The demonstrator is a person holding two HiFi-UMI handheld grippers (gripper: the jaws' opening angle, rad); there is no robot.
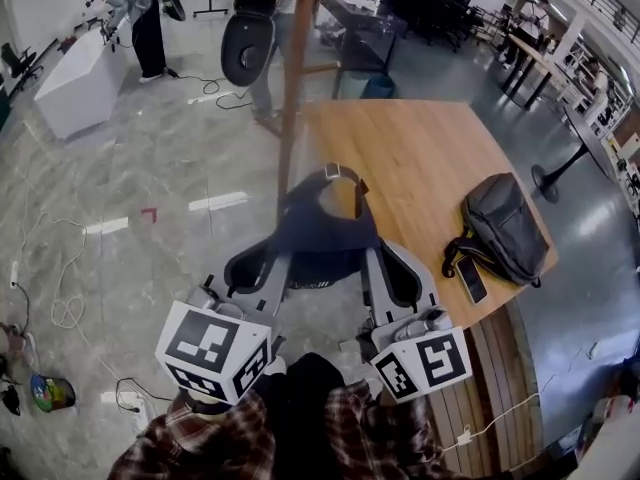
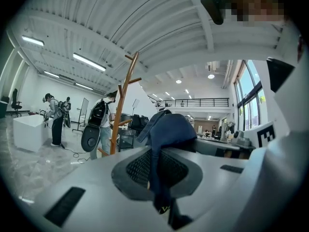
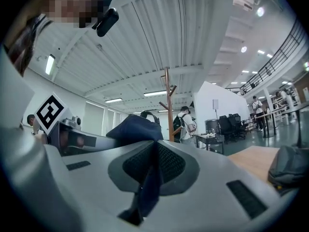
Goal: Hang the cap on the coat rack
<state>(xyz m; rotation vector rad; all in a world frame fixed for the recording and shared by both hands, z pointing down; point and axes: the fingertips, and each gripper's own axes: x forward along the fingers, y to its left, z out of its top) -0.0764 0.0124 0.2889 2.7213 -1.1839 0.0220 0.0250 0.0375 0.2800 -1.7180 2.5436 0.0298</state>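
Cap [image 1: 325, 230] — strap end foremost — points lengthwise toward the coat rack [image 1: 293, 88].

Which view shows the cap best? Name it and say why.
The head view: the cap shows nearly whole, strap uppermost, by the coat rack. Each gripper view shows only a hump of crown and the edge pinched between the jaws.

The left claw [image 1: 272, 260] and right claw [image 1: 372, 256] each pinch one side of a dark blue cap [image 1: 322, 230], held right against the wooden coat rack [image 1: 293, 88]. On the desk [image 1: 410, 158] lies a grey backpack [image 1: 503, 230], with a phone [image 1: 471, 280] just beside it.
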